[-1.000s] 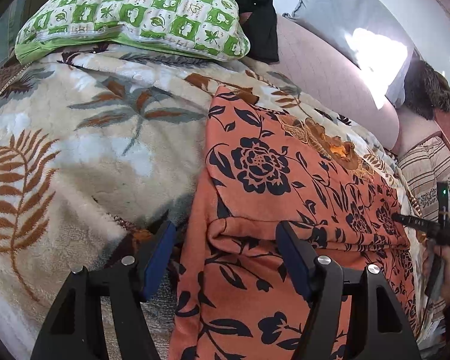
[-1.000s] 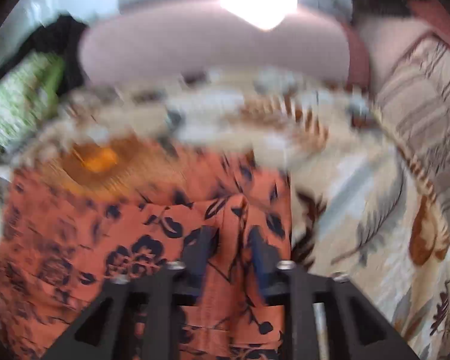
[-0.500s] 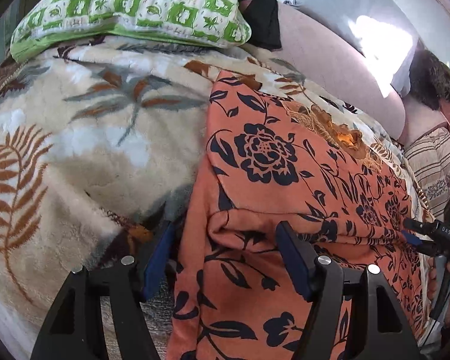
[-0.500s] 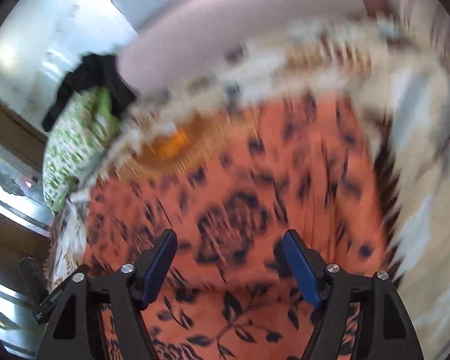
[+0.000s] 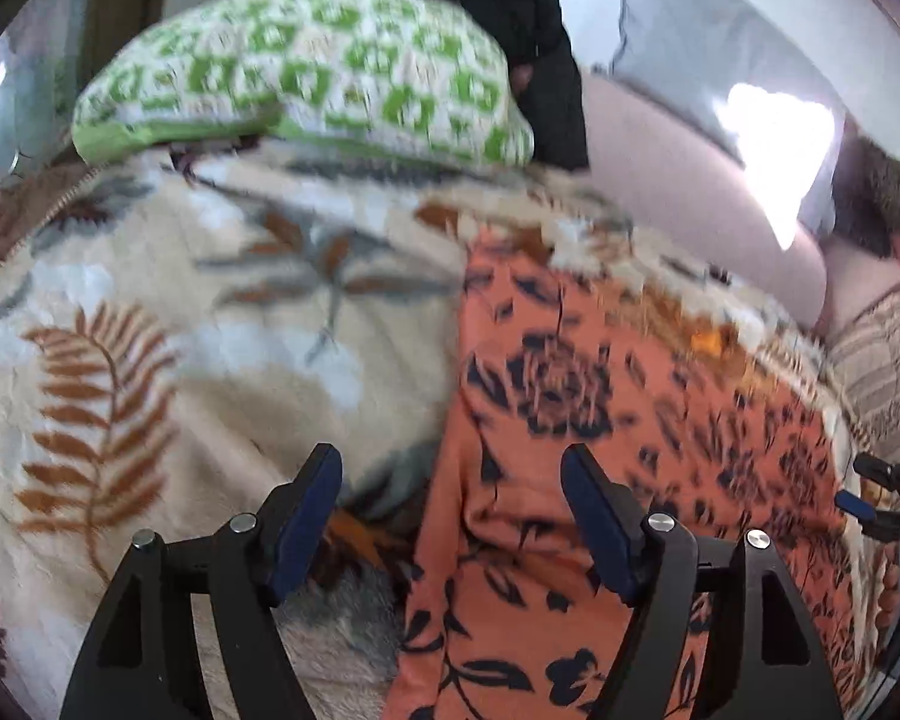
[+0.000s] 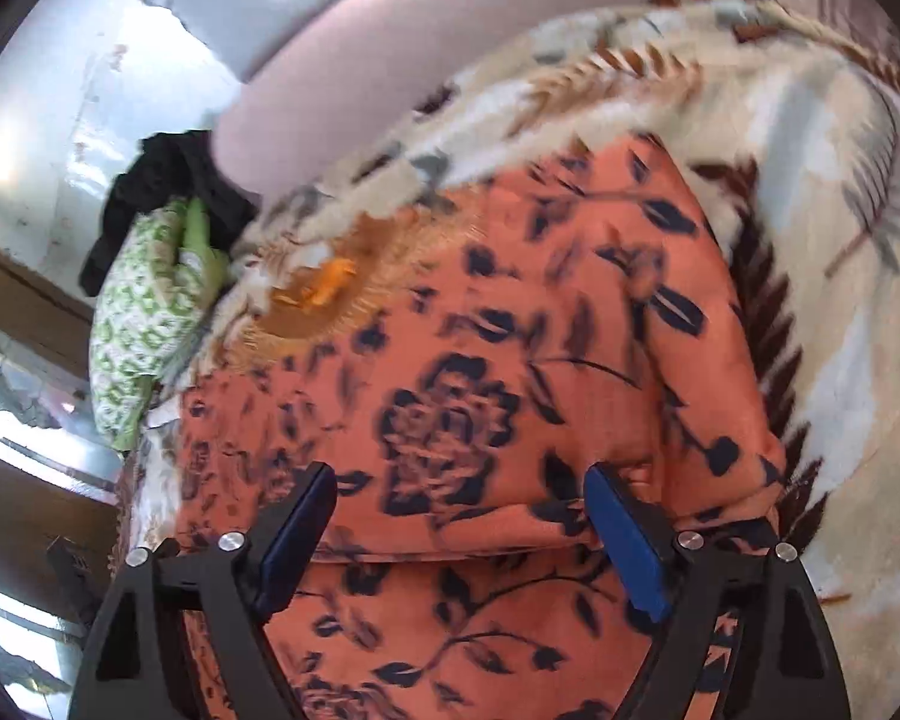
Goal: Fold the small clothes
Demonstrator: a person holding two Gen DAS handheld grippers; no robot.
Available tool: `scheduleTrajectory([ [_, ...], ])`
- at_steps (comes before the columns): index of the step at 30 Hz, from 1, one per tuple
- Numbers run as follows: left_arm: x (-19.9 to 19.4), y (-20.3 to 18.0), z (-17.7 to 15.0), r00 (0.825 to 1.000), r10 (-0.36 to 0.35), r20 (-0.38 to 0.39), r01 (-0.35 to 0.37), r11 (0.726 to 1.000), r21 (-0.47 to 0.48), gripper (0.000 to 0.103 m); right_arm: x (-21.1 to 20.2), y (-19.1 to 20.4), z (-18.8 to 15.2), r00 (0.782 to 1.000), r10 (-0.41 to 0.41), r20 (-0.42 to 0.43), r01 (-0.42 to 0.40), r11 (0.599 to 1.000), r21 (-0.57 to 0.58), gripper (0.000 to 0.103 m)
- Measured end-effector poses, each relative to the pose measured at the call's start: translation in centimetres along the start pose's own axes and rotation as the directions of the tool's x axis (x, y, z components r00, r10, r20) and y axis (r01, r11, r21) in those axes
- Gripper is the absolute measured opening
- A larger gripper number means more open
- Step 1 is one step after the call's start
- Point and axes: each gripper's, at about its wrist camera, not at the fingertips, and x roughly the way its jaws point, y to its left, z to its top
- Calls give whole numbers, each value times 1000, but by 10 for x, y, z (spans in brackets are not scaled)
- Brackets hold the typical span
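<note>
So: one fold looks made. The orange floral garment (image 5: pixel 618 396) lies on the leaf-print blanket (image 5: pixel 150 360), and a layer is already turned over; its folded edge runs across the cloth just ahead of both tools, clearest in the right wrist view (image 6: pixel 450 546). Judging by that, the task is partway; at least one more fold and some smoothing seem left. How many layers lie under the top one cannot be told.

Left to right, left wrist view: green-checked pillow (image 5: pixel 306 78) at the far left, black clothing (image 5: pixel 510 18) behind it, blanket bare below. Left gripper (image 5: pixel 450 498) spread wide, nothing between its fingers, straddling the garment's left edge. Garment fills centre and right. Right gripper (image 5: pixel 870 498) at the far right border, near the cloth's other side.

Right wrist view: right gripper (image 6: pixel 462 516) also spread wide, empty, over the fold line.

Garment: orange, dark blue rose and leaf print, thin and limp, mostly flat with soft ripples; right edge bulges slightly. Motion blur softens the detail.
</note>
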Motion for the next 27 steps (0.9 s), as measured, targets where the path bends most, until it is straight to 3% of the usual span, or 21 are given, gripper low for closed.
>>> scheduleTrajectory([
  [3,23,7,-3,992,53,-115,-54,998,-10,78,-8,5,0,997,61,43,-61,998,-2,87],
  [4,31,10,-6,984,91,-154,-93,996,-8,78,0,-4,-3,999,41,29,-41,999,25,88],
  [5,30,10,-7,986,91,-140,-92,996,1,77,16,-19,-9,999,-9,-38,12,996,85,88],
  [6,26,8,-5,987,104,-122,-104,995,13,78,26,-32,-13,996,-2,-87,15,989,146,88],
  [7,21,7,-3,988,111,-109,-110,994,15,78,17,-32,-15,999,22,-27,-17,988,155,87],
  [10,6,8,0,994,94,-50,-95,995,-8,78,-17,-17,-19,997,72,42,-77,987,140,87],
  [13,-2,10,-1,998,62,-31,-63,998,-23,78,-62,-12,-37,991,71,110,-84,989,121,87],
  [17,-43,9,-12,999,39,19,-39,999,-17,78,-119,-16,-83,987,71,141,-87,990,114,87],
  [25,-143,12,-70,998,-38,-51,37,999,-19,82,-192,-52,-163,997,-54,57,51,997,52,87],
  [27,-157,16,-95,993,-53,-109,50,998,-23,83,-197,-67,-176,996,-84,7,83,995,59,87],
])
